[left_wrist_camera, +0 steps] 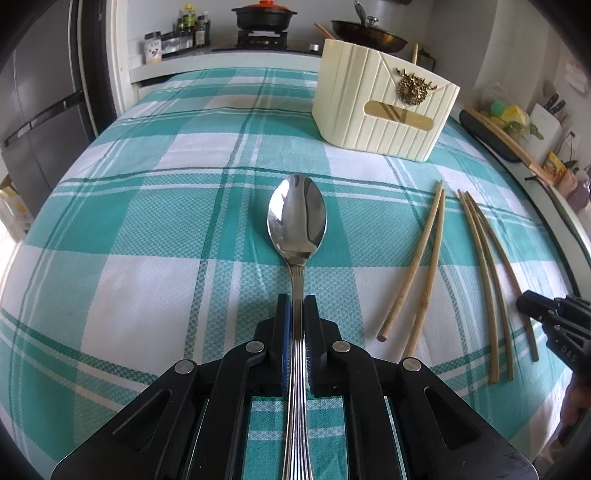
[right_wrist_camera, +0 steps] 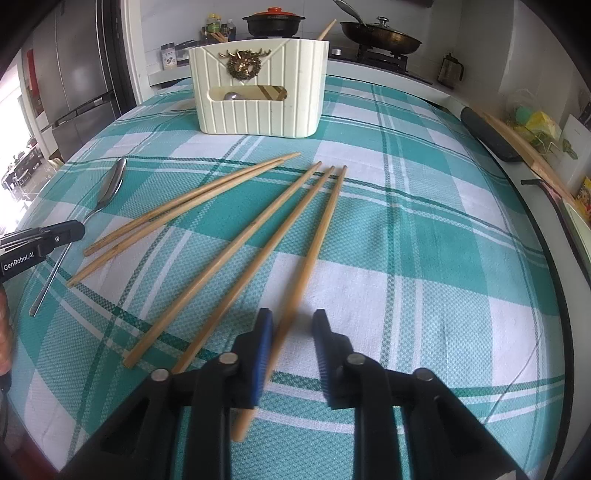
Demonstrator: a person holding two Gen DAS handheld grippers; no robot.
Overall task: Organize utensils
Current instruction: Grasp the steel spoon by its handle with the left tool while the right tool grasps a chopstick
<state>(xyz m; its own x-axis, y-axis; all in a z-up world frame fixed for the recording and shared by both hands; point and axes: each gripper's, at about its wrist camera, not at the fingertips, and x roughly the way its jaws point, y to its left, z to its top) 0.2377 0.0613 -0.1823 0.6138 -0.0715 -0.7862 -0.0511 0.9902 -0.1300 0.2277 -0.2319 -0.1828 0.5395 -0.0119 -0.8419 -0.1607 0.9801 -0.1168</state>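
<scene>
Spoon is lying on the checked desk, bowl pointing toward the cream holder, left tongs pinching its handle, while right tongs are standing spread around the rightmost chopstick, which is touching the left pad.

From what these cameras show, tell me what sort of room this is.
Very likely a home kitchen. Behind the checked tablecloth stands a gas stove with a lidded black pot and a pan, a steel fridge is at the left, and condiment bottles line the counter.
</scene>
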